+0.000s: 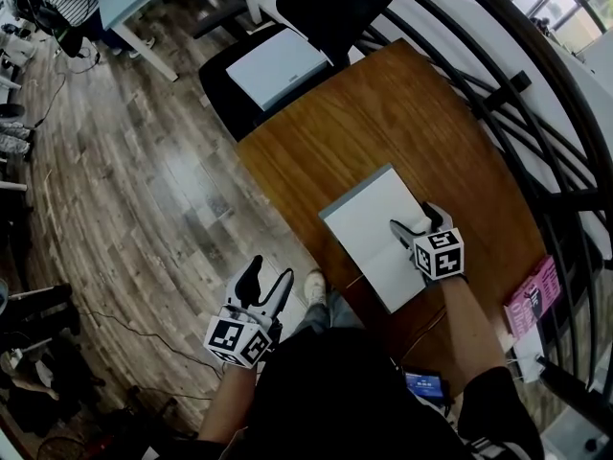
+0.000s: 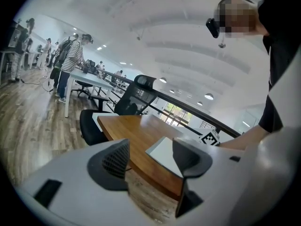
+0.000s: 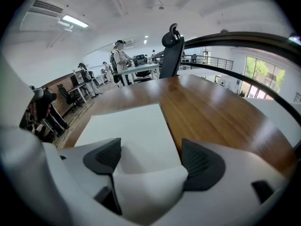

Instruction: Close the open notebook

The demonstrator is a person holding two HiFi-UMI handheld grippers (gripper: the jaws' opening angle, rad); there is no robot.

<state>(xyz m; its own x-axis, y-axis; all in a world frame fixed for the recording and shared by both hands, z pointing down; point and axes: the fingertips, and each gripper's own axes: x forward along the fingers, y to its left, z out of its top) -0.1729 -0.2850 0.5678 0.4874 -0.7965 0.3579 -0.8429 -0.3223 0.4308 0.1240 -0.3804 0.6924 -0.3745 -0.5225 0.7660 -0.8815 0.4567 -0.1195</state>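
Observation:
A white notebook (image 1: 369, 223) lies on the wooden table (image 1: 383, 113) near its front edge; it also shows in the left gripper view (image 2: 164, 154) and the right gripper view (image 3: 127, 126). My right gripper (image 1: 414, 218) sits over the notebook's near right part. Its jaws stand wide apart, and a white sheet (image 3: 150, 187) of the notebook bows up between them (image 3: 148, 161). My left gripper (image 1: 271, 274) hangs off the table's left side, above the floor. It is open and holds nothing (image 2: 150, 159).
A black office chair (image 1: 287, 56) with a flat white thing on its seat stands at the table's far end. A dark railing (image 1: 536, 161) runs along the right. A pink item (image 1: 532, 295) lies at the right. People stand at desks (image 2: 70, 65) far off.

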